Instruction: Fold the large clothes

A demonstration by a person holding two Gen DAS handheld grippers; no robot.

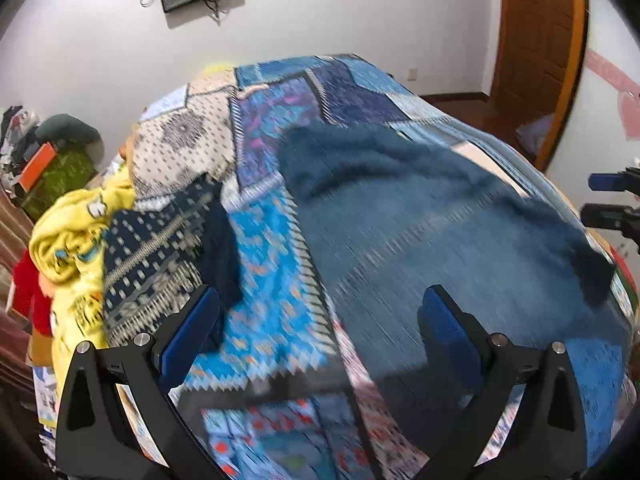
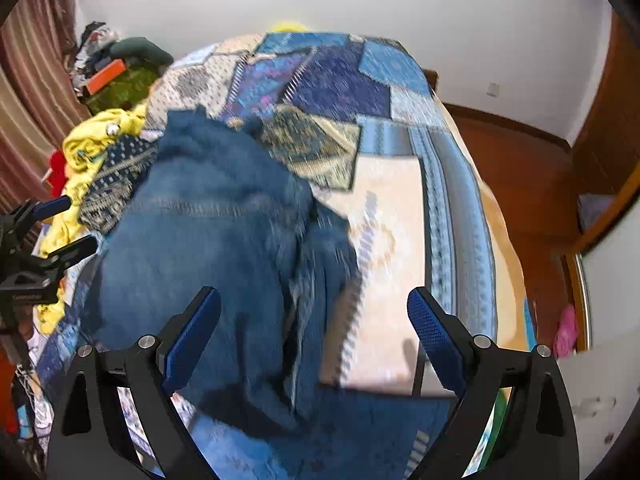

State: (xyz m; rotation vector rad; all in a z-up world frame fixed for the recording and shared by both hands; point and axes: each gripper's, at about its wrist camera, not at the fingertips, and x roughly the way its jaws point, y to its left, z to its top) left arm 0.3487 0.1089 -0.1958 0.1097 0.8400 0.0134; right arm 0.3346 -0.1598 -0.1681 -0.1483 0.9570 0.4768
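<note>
Denim is what the left wrist view mostly shows: a large, faded blue denim garment (image 1: pixel 460 232) lies spread on the bed with the blue patchwork-print cover (image 1: pixel 264 240), to the right of centre and reaching toward the near edge. The left gripper (image 1: pixel 320 320) hangs above the bed with its blue-padded jaws spread wide and nothing between them; the garment's left border lies under the gap. The picture is motion-blurred, so seams and hems cannot be made out. At the left edge of the bed sits a loose heap of other clothes, a crumpled yellow printed garment (image 1: pixel 68 248) and a dark navy patterned cloth (image 1: pixel 160 248) on top. No basket or box holding clothes is visible; an orange box (image 1: pixel 38 166) sits in the clutter beyond, contents unseen. The right gripper shows at the far right.

The right wrist view shows the same denim from the other side, bunched in thick folds running toward the camera. The right gripper (image 2: pixel 314 320) is likewise wide open and empty above the garment's right-hand edge.

Judged from its look, the denim is heavy, fairly stiff and not slippery or fragile; it should hold a crease but drag on the cover. A sensible hold would be one near corner or hem edge per gripper, pinching a single layer clear of the bunched folds.
</note>
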